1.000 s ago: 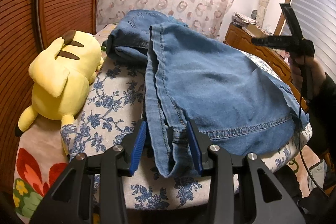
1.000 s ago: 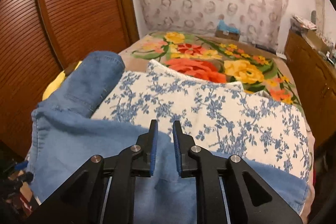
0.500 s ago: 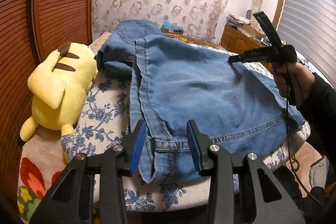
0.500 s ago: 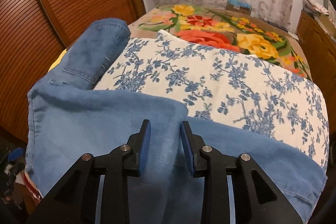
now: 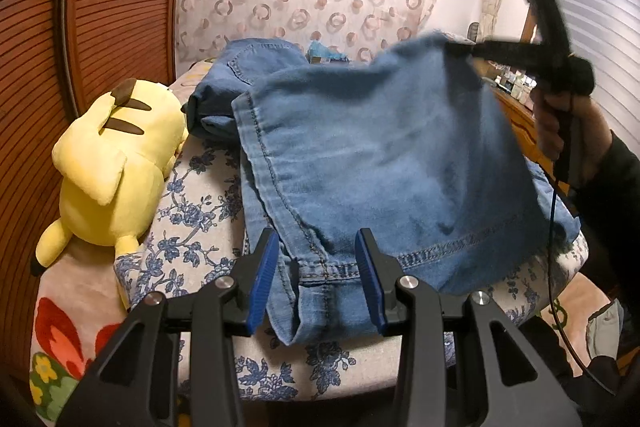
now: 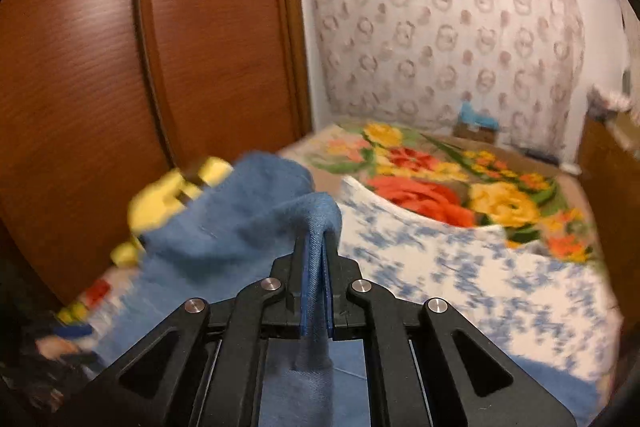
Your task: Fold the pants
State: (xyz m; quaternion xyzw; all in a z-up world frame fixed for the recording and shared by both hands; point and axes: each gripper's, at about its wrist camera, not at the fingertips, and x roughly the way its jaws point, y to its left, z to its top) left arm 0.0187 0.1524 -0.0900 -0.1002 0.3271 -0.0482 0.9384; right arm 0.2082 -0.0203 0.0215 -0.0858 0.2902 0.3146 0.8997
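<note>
Blue denim pants [image 5: 372, 163] lie on a blue-flowered white quilt [image 5: 200, 227] on the bed. My left gripper [image 5: 316, 271] is open, its blue pads either side of the near hem and side seam of the top layer. My right gripper [image 6: 317, 259] is shut on a fold of the pants [image 6: 240, 227] and lifts it off the quilt; in the left wrist view it [image 5: 460, 49] holds the far right edge of the cloth raised. The darker waist end [image 5: 248, 75] lies bunched at the back.
A yellow plush toy [image 5: 116, 163] lies left of the pants on the bed. A wooden slatted wardrobe [image 5: 80, 27] stands at the left. A floral blanket [image 6: 440, 179] covers the far bed. A wooden dresser [image 5: 516, 115] stands at the right.
My right gripper has shut on the pants' far edge and lifted it up and back. My left gripper has stayed open at the near hem.
</note>
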